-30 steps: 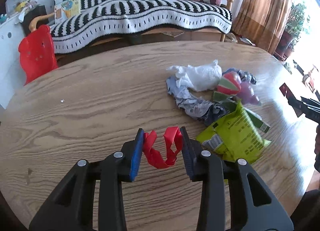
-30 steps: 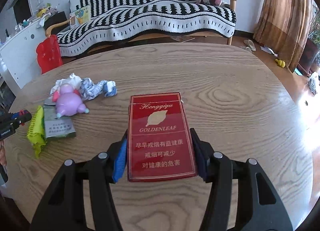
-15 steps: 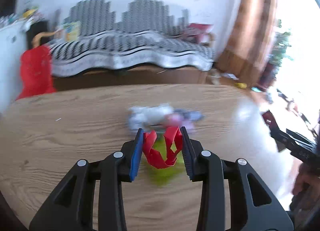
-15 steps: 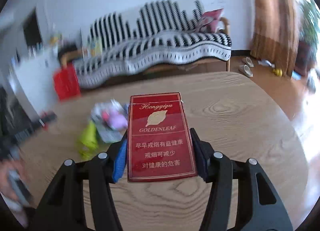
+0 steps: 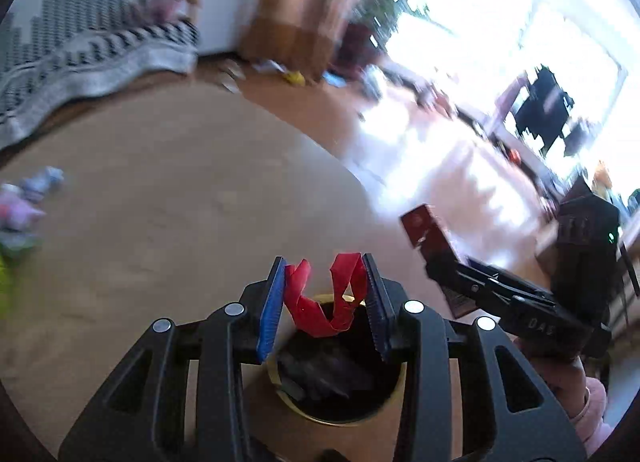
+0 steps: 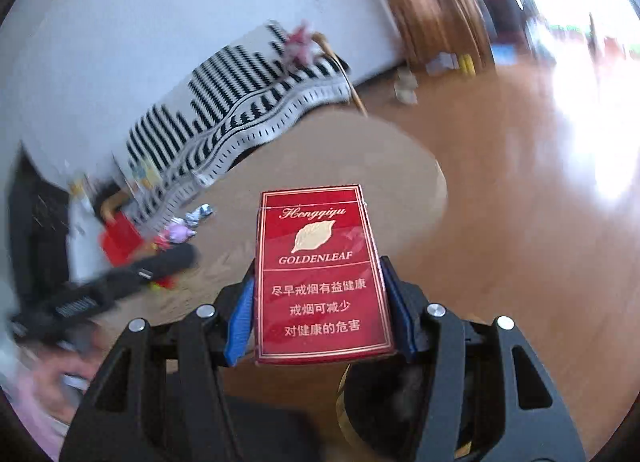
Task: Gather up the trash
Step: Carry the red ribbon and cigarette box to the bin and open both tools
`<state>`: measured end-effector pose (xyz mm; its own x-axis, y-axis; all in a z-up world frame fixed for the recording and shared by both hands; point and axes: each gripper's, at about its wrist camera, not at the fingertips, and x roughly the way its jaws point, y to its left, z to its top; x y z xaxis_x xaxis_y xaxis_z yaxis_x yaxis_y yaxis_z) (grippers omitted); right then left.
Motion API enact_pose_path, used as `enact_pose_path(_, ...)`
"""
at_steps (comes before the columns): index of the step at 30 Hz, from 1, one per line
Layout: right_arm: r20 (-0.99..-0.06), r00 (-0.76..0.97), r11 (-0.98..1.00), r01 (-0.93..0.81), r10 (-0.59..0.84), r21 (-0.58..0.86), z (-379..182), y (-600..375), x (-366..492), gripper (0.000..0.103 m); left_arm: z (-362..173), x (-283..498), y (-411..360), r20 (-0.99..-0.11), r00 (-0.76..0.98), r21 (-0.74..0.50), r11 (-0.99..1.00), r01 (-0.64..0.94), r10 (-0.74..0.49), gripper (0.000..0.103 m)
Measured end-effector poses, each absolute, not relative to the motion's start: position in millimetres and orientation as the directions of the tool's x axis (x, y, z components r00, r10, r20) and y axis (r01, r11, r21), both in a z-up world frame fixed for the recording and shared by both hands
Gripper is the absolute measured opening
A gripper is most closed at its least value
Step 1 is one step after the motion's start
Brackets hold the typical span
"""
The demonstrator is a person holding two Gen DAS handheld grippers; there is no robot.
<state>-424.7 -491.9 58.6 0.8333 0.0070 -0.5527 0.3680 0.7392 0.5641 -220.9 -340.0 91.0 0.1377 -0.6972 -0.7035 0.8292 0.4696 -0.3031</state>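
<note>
My left gripper [image 5: 323,262] is shut on a curled red plastic strip [image 5: 316,316], pinched between its blue pads. It hangs over a round bin [image 5: 338,421] with a gold rim and a dark liner, just past the table's edge. My right gripper [image 6: 319,266] is shut on a red GOLDENLEAF cigarette pack [image 6: 320,262], held upright by its sides. The bin's rim [image 6: 342,402] shows beneath that pack. In the left wrist view the pack [image 5: 420,225] sits to the right of the strip. The trash pile [image 5: 18,217] stays on the wooden table [image 5: 160,201], far left and blurred.
A striped sofa [image 6: 240,101] stands behind the table, with a red chair [image 6: 120,240] at its left end. Brown curtains [image 5: 304,1] and a bright window are to the right. A hand in a pink sleeve [image 5: 580,394] holds the right gripper.
Both grippers have swung right, from above the table's middle to its edge over the bin. The trash pile has slid to the far left of view. Both grips are unchanged.
</note>
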Motion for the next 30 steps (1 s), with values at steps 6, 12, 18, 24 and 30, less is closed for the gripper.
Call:
enact_pose_path(6, -0.654, 0.751, 0.557, 0.508, 0.087, 0.657, -47, -520, -472, 0.056, 8, -255, -388, -0.811, -0.003, -0.323, 0.443, 0.836, -0.585, 0.037)
enact_pose_path(12, -0.626, 0.765, 0.475, 0.499, 0.152, 0.725, -79, -527, -472, 0.056, -8, -250, -401, -0.841, -0.035, -0.325, 0.452, 0.831, -0.539, 0.036)
enact_pose_path(18, -0.639, 0.753, 0.47, 0.513, 0.154, 0.718, -84, -535, -467, 0.056, -13, -256, -406, -0.847, -0.046, -0.325, 0.447, 0.834, -0.53, 0.036)
enact_pose_path(24, -0.639, 0.753, 0.448, 0.522, 0.159, 0.726, -85, -539, -467, 0.056, -15, -261, -406, -0.848, -0.065, -0.339, 0.443, 0.83, -0.527, 0.037)
enact_pose_path(30, -0.638, 0.749, 0.36, 0.554, 0.176, 0.75, -89, -547, -467, 0.084, -21, -273, -413, -0.875, -0.021, -0.264, 0.44, 0.858, -0.483, 0.095)
